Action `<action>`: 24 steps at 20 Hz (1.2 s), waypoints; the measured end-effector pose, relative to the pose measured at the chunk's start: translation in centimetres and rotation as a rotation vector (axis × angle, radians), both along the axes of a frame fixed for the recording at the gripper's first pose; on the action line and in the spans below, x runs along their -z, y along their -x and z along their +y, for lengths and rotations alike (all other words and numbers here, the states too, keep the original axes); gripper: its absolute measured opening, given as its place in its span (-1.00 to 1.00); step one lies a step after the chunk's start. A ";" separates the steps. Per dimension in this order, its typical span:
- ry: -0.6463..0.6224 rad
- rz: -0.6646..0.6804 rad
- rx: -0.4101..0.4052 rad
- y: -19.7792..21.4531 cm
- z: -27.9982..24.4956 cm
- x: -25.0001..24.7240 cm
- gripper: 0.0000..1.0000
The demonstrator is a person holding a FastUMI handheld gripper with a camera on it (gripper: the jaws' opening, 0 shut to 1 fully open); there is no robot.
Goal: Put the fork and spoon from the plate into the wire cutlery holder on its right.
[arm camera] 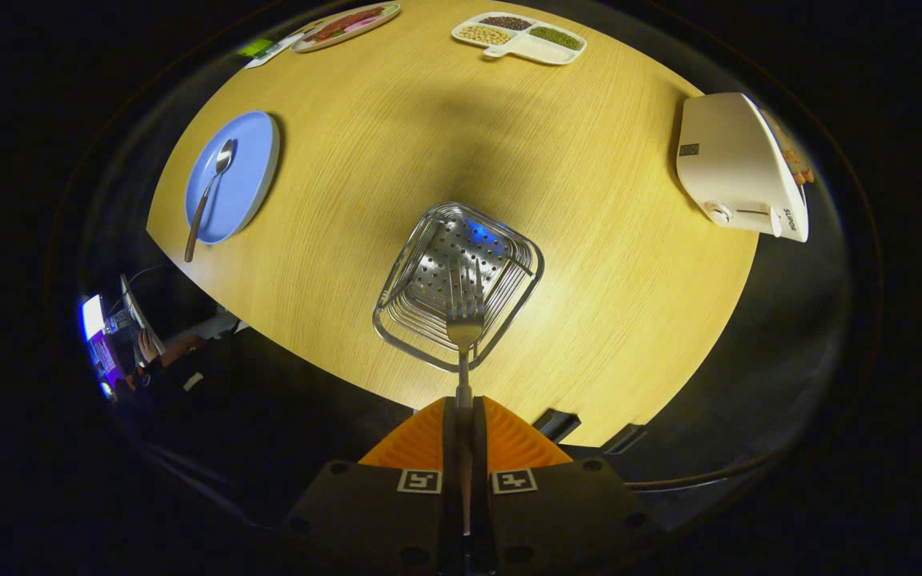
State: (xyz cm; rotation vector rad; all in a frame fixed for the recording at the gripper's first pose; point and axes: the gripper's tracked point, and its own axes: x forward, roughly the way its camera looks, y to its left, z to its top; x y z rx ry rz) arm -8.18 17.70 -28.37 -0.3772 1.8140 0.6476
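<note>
My gripper (463, 408) is shut on the handle of a metal fork (465, 324), both fingers pressing on it. The fork points straight ahead with its tines over the near rim of the wire cutlery holder (509, 300), a square wire basket with a perforated metal bottom standing on the wooden table. I am high above the table, looking down into the holder. Far off to the left lies the blue plate (249, 172), with a spoon (206, 196) on it; the spoon's dark handle hangs over the plate's near rim.
A white appliance (737, 172) sits at the table's right edge. At the far side are a white divided dish (521, 36) of beans and an oval plate (345, 26) of food. A person sits by a lit screen (94, 316) below the table's left edge.
</note>
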 end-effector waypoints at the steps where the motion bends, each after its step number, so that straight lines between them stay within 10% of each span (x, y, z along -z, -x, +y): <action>1: 0.017 0.019 -0.009 -0.1 0.0 0.3 -0.84; 15: 0.020 0.015 0.016 -2.0 1.1 1.4 -0.69; 24: -0.233 -0.242 0.221 -4.9 4.6 -4.8 -0.73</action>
